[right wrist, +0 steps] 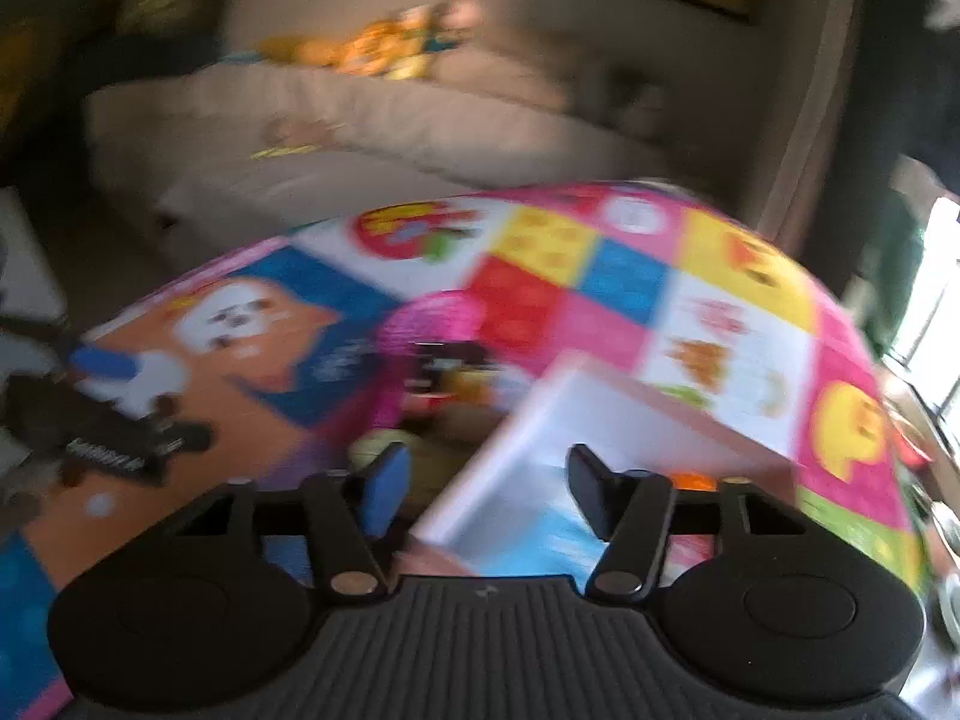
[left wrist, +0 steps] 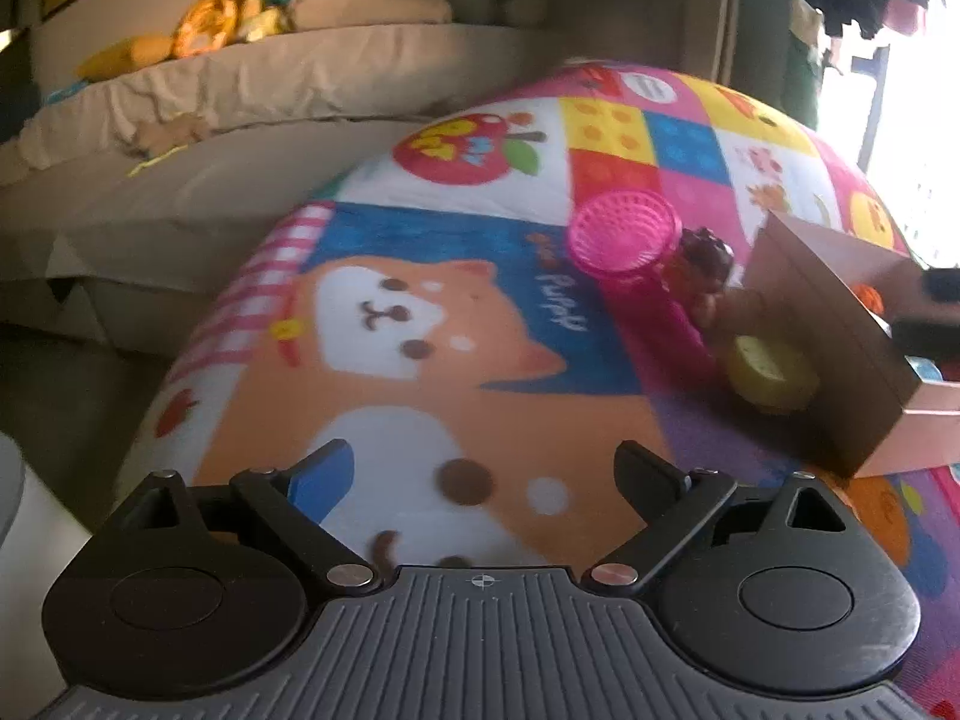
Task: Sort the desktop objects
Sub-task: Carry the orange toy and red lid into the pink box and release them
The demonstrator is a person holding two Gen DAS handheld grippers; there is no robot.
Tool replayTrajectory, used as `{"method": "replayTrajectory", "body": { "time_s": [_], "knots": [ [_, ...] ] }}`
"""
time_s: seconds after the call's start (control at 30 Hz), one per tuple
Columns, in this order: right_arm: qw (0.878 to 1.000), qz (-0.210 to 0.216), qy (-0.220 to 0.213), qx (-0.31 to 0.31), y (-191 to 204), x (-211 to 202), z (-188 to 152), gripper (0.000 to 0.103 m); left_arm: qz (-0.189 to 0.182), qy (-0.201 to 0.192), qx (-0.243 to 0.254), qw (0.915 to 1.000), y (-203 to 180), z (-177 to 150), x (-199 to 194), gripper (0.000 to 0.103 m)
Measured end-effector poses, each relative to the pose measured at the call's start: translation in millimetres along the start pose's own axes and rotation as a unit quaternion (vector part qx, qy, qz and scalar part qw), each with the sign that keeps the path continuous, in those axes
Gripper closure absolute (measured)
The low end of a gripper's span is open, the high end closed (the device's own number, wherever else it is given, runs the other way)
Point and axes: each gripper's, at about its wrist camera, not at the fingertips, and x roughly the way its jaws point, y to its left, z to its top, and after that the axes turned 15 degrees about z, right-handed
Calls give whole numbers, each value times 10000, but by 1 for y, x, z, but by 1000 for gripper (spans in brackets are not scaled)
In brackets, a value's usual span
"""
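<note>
Left wrist: pink cup (left wrist: 630, 252) on side, mouth toward camera, beside box (left wrist: 840, 324); both grippers released.

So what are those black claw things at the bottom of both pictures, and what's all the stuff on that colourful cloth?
They are two-finger grippers that a person holds, one per hand, each with a camera looking along its fingers. One picture is from the left gripper, the other, blurred, from the right gripper. Both are open and hold nothing. On the cartoon-print cloth lie a pink plastic cup on its side, a yellow tape roll, a small brown toy and an open cardboard box with a few items inside.
</note>
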Motion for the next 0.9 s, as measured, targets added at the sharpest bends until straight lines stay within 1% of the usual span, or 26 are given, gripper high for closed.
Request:
{"method": "replayTrajectory", "body": {
  "time_s": [0.07, 0.13, 0.2, 0.3, 0.33, 0.37, 0.4, 0.43, 0.47, 0.5, 0.53, 0.57, 0.67, 0.73, 0.8, 0.9],
  "knots": [
    [9988, -104, 254, -418, 20, 25, 5, 52, 31, 92, -54, 9999, 8, 0, -2, 6],
    [9950, -259, 525, -807, 35, 50, 7, 53, 32, 156, -72, 9998, 15, 0, -4, 4],
    [9885, -503, 785, -1192, 46, 73, 6, 56, -7, 185, -136, 9997, 22, -1, -6, 4],
    [9789, -734, 1076, -1577, 56, 97, 1, 63, -101, 245, -240, 9994, 31, -1, -9, 4],
    [9761, -801, 1136, -1670, 59, 102, -1, 69, -116, 248, -248, 9993, 32, -1, -9, 4],
    [9746, -837, 1174, -1716, 59, 105, -3, 79, -127, 245, -251, 9993, 33, -1, -10, 4],
    [9748, -855, 1187, -1684, 58, 106, -4, 83, -136, 243, -254, 9993, 34, -1, -11, 4],
    [9765, -858, 1150, -1609, 58, 104, -4, 86, -147, 240, -254, 9993, 34, -1, -12, 4],
    [9792, -812, 1105, -1497, 57, 99, -2, 91, -161, 231, -248, 9993, 34, -1, -13, 4],
    [9820, -766, 1045, -1377, 57, 91, 0, 92, -168, 219, -240, 9993, 34, -1, -14, 4],
    [9851, -682, 959, -1254, 58, 81, 2, 98, -177, 211, -230, 9994, 34, -1, -15, 4],
    [9888, -549, 851, -1100, 58, 68, 5, 103, -189, 205, -217, 9994, 33, 0, -16, 4],
    [9955, -233, 553, -729, 57, 26, 6, 103, -225, 192, -162, 9994, 28, 0, -18, 4],
    [9975, -162, 449, -526, 54, 3, 0, 103, -273, 189, -102, 9994, 23, 1, -19, 4],
    [9986, -81, 413, -336, 48, -15, -10, 103, -365, 171, -25, 9992, 14, 2, -21, 4],
    [9992, -81, 372, -116, 40, -34, -32, 103, -565, 96, 125, 9983, -3, 5, -22, 4]
  ]
}}
